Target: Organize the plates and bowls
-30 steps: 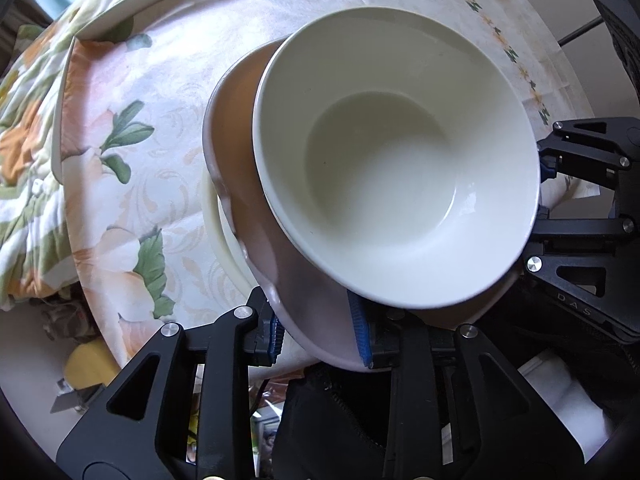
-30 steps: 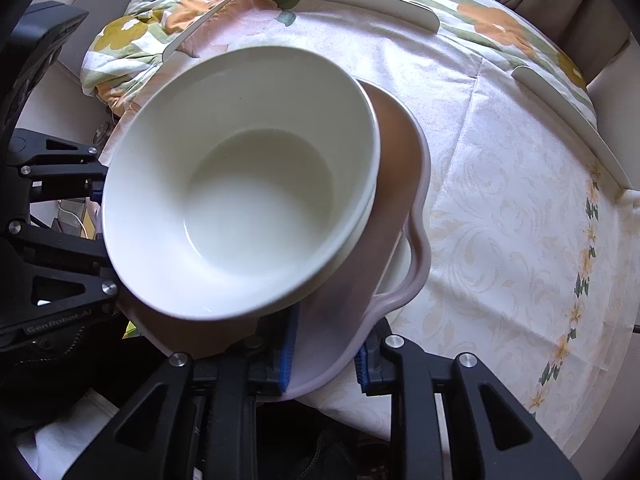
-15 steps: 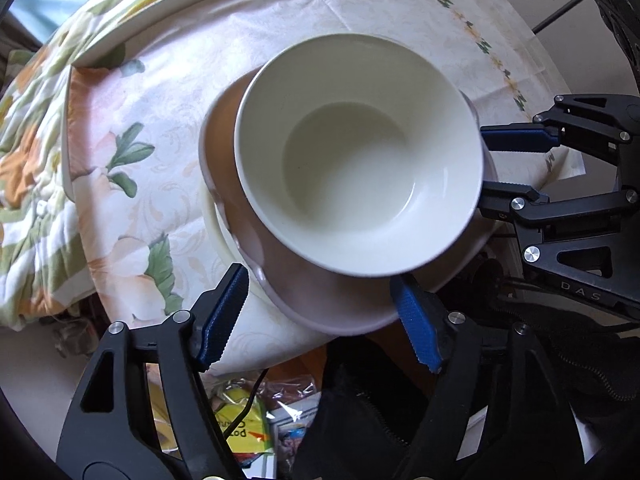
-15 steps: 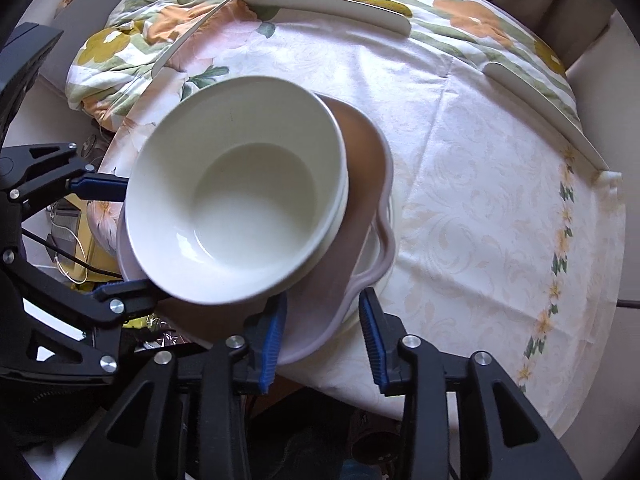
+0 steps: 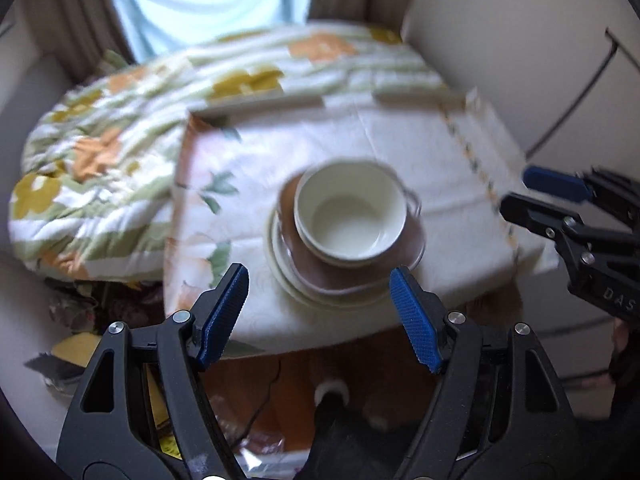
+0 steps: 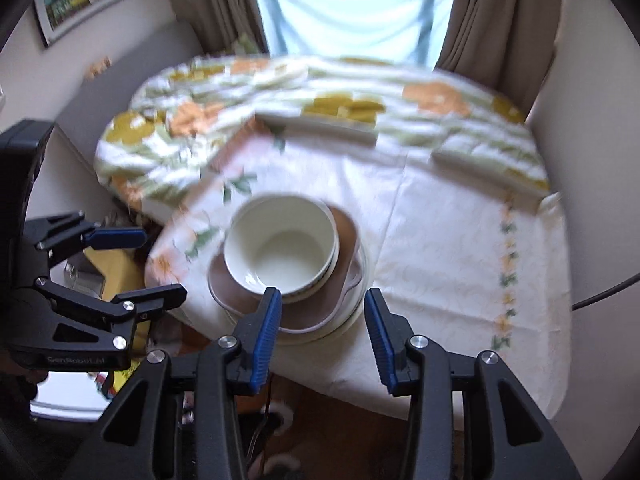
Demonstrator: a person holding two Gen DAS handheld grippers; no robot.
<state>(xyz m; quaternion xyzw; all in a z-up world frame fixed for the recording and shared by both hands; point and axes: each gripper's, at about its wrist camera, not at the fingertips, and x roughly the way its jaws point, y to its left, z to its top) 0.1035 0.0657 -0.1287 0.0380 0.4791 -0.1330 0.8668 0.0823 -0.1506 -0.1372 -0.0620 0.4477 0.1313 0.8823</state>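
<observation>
A white bowl [image 5: 350, 210] sits in a brown handled dish [image 5: 404, 254], which rests on a cream plate [image 5: 288, 280] near the table's front edge. The same stack shows in the right wrist view: bowl [image 6: 280, 246], brown dish [image 6: 344, 236], cream plate [image 6: 366, 270]. My left gripper [image 5: 320, 304] is open and empty, held back from the stack over the table edge. My right gripper [image 6: 320, 320] is open and empty, just in front of the stack. Each gripper shows in the other's view, the right gripper [image 5: 556, 196] and the left gripper [image 6: 132, 264].
The table has a pale floral cloth [image 6: 448, 248]. A flowered quilt [image 5: 100, 168] lies behind and to the left. Curtains and a window [image 6: 340, 8] are at the back. Clutter and a yellow item [image 6: 116, 268] lie on the floor below the table's edge.
Both grippers let go of the brown dish, opened, and pulled back up and away from the stack. The stack now rests on the table.
</observation>
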